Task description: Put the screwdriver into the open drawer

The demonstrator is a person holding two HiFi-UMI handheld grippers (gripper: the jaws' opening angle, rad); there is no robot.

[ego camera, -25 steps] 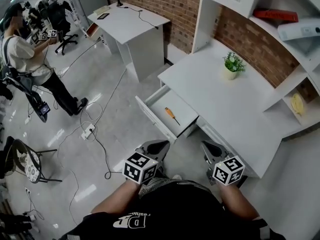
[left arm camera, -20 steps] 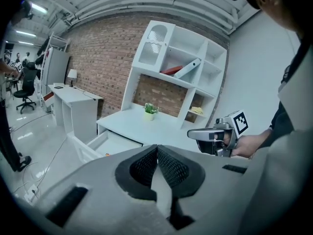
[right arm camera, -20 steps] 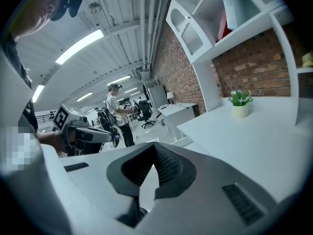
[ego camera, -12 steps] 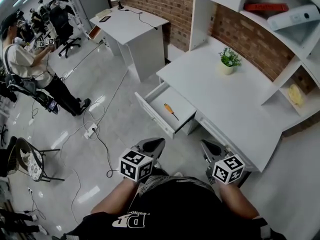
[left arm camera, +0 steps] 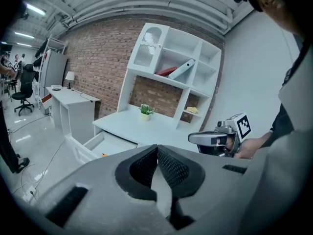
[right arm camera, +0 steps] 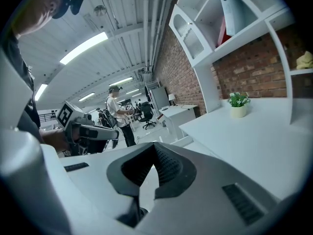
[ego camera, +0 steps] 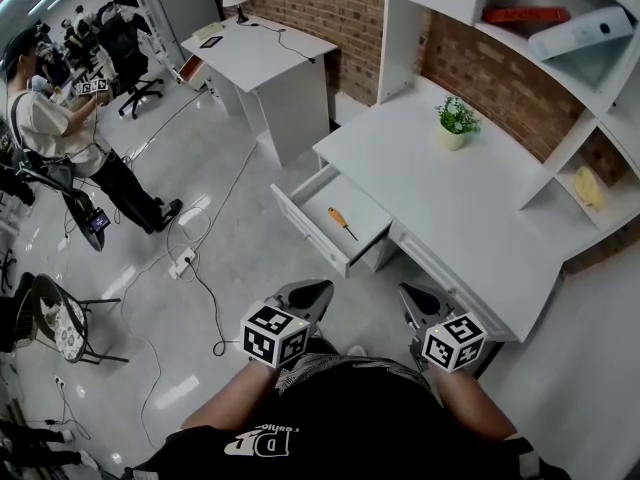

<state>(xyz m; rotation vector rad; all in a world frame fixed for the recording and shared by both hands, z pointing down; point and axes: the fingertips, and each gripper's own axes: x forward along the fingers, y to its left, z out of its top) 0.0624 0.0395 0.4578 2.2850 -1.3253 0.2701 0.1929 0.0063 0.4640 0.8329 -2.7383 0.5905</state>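
On the person's black shirt [ego camera: 360,418], low in the head view, there is white print [ego camera: 262,440]. Its big letters look like "DP". A line of small letters runs beside them, too small to read.

The left tool [ego camera: 318,290] carries a cube with black and white square code marks on its faces. The right tool [ego camera: 410,296] carries a cube with the same kind of marks. These marks are patterns, not letters or numbers. One such mark also shows on the right tool's cube in the left gripper view, and one on the left tool's cube in the right gripper view.

Nothing else in the pictures can be read.
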